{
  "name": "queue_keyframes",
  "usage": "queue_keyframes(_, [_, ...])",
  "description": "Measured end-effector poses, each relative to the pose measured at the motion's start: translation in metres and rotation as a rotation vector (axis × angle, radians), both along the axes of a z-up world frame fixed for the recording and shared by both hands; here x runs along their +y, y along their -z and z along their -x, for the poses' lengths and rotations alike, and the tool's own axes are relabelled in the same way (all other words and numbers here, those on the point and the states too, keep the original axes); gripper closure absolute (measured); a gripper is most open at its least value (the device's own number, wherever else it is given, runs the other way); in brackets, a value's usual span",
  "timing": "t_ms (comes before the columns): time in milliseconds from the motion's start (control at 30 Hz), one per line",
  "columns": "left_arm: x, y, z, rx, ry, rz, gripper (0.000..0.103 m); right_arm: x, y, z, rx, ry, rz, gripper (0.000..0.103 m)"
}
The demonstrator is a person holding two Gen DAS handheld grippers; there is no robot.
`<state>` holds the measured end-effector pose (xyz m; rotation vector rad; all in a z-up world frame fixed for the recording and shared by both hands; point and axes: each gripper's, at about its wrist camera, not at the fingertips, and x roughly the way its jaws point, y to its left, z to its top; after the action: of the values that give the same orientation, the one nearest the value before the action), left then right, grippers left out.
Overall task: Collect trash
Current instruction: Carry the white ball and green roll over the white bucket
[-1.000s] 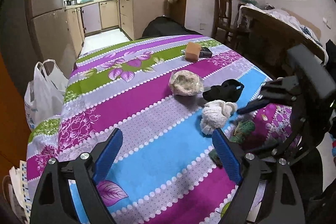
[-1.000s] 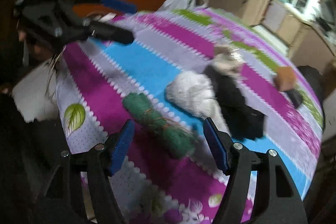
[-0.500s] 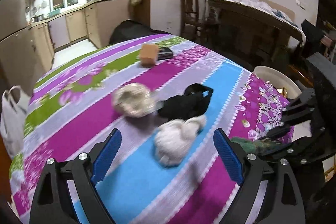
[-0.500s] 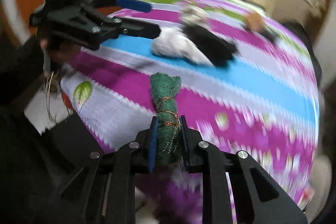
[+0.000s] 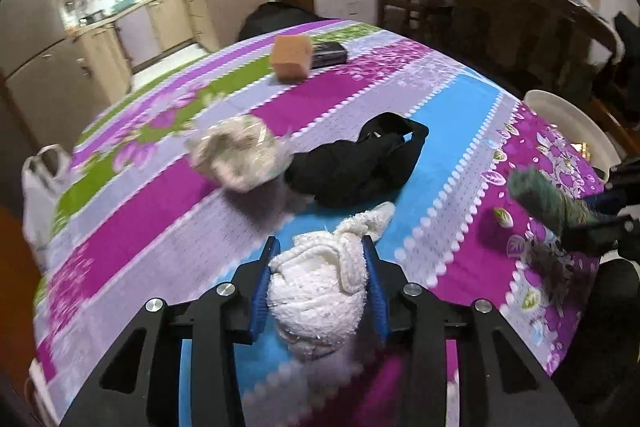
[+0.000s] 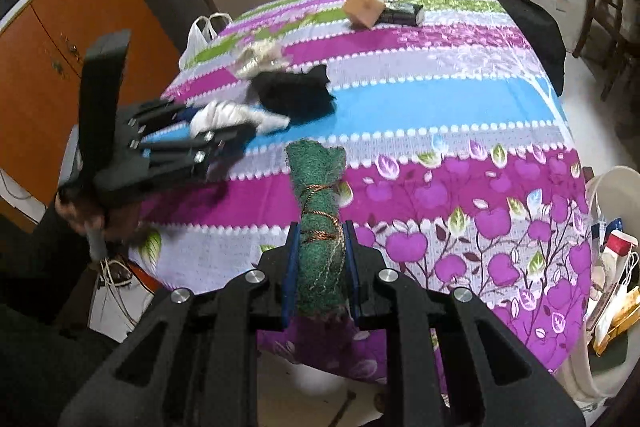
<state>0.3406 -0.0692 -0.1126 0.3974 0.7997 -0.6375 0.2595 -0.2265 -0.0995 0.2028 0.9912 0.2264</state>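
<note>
On the striped tablecloth (image 5: 168, 219), the big change from half a second ago: left gripper (image 5: 318, 287), then spread wide with nothing between its fingers, is now clamped on the white towel wad (image 5: 320, 287). Blue pads press both flanks of the wad; a loose tail of towel trails toward the black cloth (image 5: 352, 167), just beyond it. Beige crumpled wad (image 5: 236, 159) lies touching the black cloth's left side. Orange block (image 5: 291, 57) and a dark box (image 5: 329, 53) sit well beyond the black cloth, near the far edge.

Right gripper (image 6: 320, 271) stays shut on the green netting roll (image 6: 318, 227), bound with copper-coloured wire, now held above the apple-print end of the cloth.

Right wrist view alone shows the white bin (image 6: 608, 267) off the table's right edge, with packaging inside, and the orange cabinet (image 6: 60, 67) on the left. Left wrist view shows only the bin's rim, plus a white plastic bag (image 5: 38, 195) hanging off the table's left edge.
</note>
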Motion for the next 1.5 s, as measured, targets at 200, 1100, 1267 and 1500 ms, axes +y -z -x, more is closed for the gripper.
queue_keyframes(200, [0.000, -0.034, 0.026, -0.083, -0.109, -0.037, 0.062, 0.003, -0.015, -0.010, 0.029, 0.003, 0.008, 0.084])
queue_keyframes(1100, [-0.169, -0.105, 0.078, -0.278, 0.119, -0.054, 0.062, -0.165, -0.095, 0.058, 0.059, 0.369, 0.106, 0.084])
queue_keyframes(1267, [-0.211, -0.108, 0.090, -0.287, 0.193, -0.054, 0.062, -0.206, -0.100, 0.081, 0.084, 0.459, 0.142, 0.083])
queue_keyframes(1500, [-0.282, -0.103, 0.113, -0.276, 0.297, -0.066, 0.062, -0.255, -0.096, 0.110, 0.114, 0.562, 0.155, 0.082])
